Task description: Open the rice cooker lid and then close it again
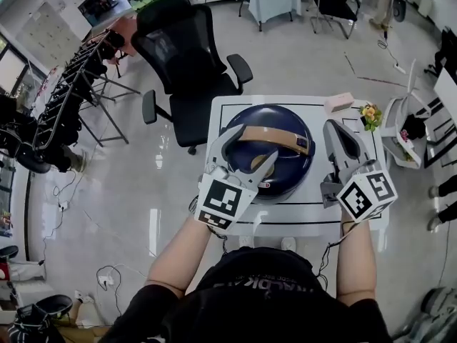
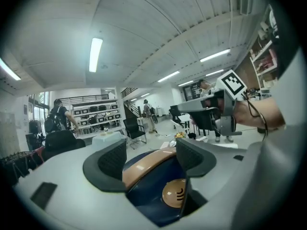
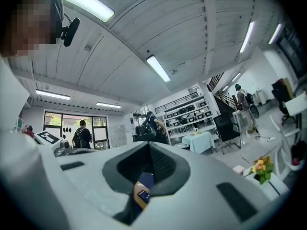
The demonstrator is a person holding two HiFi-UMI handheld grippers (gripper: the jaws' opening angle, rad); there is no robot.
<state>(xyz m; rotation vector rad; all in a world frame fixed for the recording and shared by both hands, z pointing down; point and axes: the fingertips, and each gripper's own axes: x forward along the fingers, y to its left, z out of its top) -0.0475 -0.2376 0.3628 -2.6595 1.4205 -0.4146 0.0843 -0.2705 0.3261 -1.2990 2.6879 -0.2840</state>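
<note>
Two grippers at a white table, open office

Two handheld grippers hover over the white table [image 1: 228, 109]. The navy rice cooker [image 1: 285, 131] sits at its centre, lid down. Left gripper [image 1: 250, 151]: jaws spread over the cooker's front, nothing pinched. Right gripper [image 1: 337, 131]: jaws pressed together, empty, just beside the cooker. Black chair [image 1: 187, 56] stands behind on a glossy grey floor [image 1: 300, 56].

Navy rice cooker [image 1: 285, 170], tan handle [image 1: 275, 136], white table [image 1: 218, 120]; grey left tool [image 1: 248, 151] and right tool [image 1: 334, 126], black-and-white patterned cubes [image 1: 225, 200].
</note>
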